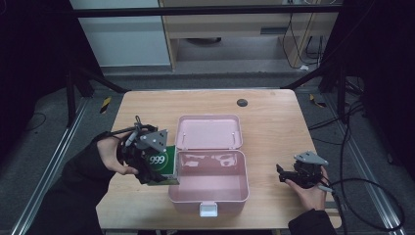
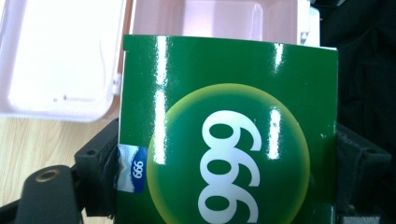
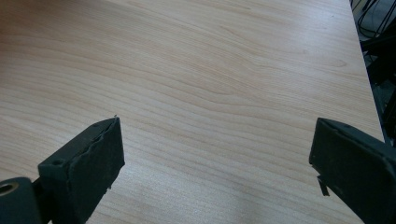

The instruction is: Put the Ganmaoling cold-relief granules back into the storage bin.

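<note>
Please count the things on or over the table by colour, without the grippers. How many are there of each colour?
Pink: 1, the open case
Green: 1, the box marked 999, held in the left gripper
Dark: 1, the small round disc near the far edge
Total: 3

Dark sleeves cover both forearms, entering from 6 o'clock; the left gripper (image 1: 147,161) and right gripper (image 1: 286,175) are black, each topped by a grey three-cornered plate; a black cable loops from the right one toward 4 o'clock; worn, ragged-edged black pads (image 3: 98,158) line its jaws.
</note>
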{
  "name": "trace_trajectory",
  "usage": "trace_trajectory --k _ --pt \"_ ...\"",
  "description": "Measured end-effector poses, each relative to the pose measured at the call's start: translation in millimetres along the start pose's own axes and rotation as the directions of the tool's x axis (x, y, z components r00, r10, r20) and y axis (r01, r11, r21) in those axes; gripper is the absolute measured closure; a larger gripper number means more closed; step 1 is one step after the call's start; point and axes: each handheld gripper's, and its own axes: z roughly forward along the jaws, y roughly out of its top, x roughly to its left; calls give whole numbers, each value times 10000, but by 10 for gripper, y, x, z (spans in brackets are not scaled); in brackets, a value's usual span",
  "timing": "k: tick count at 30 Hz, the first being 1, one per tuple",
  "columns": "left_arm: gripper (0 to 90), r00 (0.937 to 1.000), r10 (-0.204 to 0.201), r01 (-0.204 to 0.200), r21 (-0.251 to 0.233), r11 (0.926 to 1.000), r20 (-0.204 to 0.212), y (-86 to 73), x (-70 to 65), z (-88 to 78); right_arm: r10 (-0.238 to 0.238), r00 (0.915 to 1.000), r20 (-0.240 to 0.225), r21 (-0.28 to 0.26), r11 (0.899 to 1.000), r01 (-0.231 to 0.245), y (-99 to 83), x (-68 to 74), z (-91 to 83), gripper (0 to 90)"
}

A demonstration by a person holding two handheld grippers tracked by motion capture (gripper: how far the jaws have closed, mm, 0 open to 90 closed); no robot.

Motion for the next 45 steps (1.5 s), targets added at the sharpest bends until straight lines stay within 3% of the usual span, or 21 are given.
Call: trace_trajectory --k 2,18,23,27,32,38,42,45 --pt "142 9996 265 -266 176 9995 39 55 0 24 0 10000 -20 -5 10000 0 0 3 2 35" --pt "142 9963 789 -798 267 9965 342 289 -52 237 -58 10000 -30 38 10000 58 -2 3 6 35" --pt "142 9926 1141 -1162 522 9919 412 343 -48 337 -85 10000 -33 46 10000 86 -4 3 10 35" --pt "142 9936 1028 -1049 439 9935 471 349 -30 419 -83 9999 -55 60 9999 84 -5 5 11 35" --pt "142 9928 1105 -1137 711 9910 472 333 -1 517 -127 9999 -67 70 9999 128 -8 3 15 35" --pt "142 9957 739 -769 535 9956 559 275 6 615 -113 9999 -93 87 9999 114 -10 8 16 35" --pt "142 9960 716 -747 597 9954 529 246 27 662 -150 9998 -91 103 9998 151 -12 12 23 35" --pt "141 9974 411 -441 508 9977 585 195 25 737 -145 9998 -104 122 9998 146 -12 12 24 35"
